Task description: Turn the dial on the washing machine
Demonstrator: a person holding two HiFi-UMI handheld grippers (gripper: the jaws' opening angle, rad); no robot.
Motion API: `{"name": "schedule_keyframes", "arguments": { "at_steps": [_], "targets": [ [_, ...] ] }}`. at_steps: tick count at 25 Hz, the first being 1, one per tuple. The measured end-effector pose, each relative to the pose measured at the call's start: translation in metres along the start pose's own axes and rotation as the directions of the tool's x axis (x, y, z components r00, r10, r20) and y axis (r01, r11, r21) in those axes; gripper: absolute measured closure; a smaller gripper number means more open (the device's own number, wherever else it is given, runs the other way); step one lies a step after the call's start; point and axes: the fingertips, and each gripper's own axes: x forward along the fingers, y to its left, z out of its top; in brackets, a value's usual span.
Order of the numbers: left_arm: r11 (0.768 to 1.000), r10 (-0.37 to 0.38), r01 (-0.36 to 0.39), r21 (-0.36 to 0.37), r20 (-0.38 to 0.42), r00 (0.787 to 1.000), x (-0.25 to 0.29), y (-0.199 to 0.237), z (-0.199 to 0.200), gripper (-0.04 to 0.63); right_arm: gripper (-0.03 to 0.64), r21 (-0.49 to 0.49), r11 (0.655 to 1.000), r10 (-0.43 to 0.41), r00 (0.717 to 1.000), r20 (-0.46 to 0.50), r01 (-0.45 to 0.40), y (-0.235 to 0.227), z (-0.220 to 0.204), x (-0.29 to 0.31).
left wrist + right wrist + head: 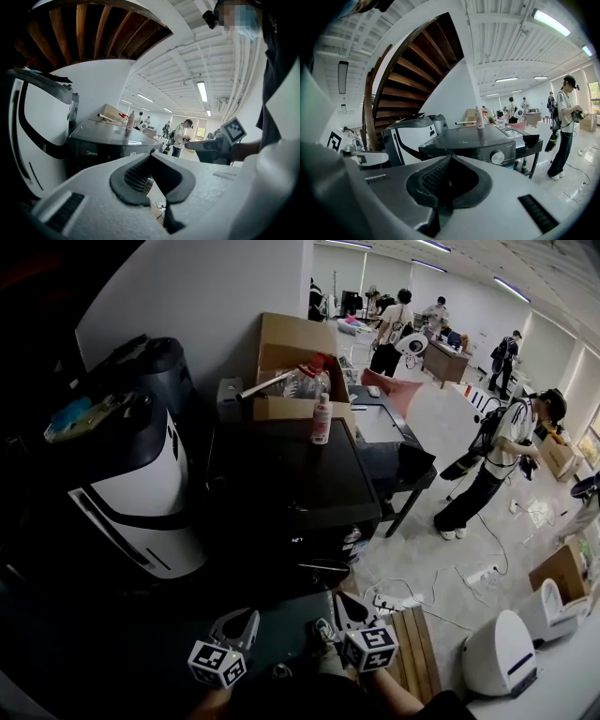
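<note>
The dark washing machine (281, 484) stands in the middle of the head view, its flat lid facing up. Its round silver dial (498, 157) shows on the front panel in the right gripper view, well ahead of the jaws. Both grippers are held low in front of the machine, clear of it. My left gripper (239, 622) is shut with nothing between its pads, the tips meeting at the left gripper (151, 154). My right gripper (347, 607) is also shut and empty, as the right gripper (450, 158) shows. The machine's front (108, 145) fills the left gripper view's middle.
A white-and-black appliance (141, 493) stands left of the machine. On the lid's far end sit a cardboard box (295, 371) and a spray bottle (322, 418). A dark table (398, 451) adjoins on the right. Cables and a power strip (394, 601) lie on the floor. A person (497, 460) stands right.
</note>
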Motion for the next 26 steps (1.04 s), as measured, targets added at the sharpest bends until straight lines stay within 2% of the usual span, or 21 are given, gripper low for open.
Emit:
{"name": "schedule_keyframes", "arguments": {
  "at_steps": [26],
  "targets": [
    [1.0,-0.028,0.028,0.007,-0.013,1.0,0.0063,-0.0059,-0.0017,0.586,0.618,0.001,1.0,-0.026,1.0,-0.017,0.026,-0.002,-0.0013,-0.0009]
  ]
}}
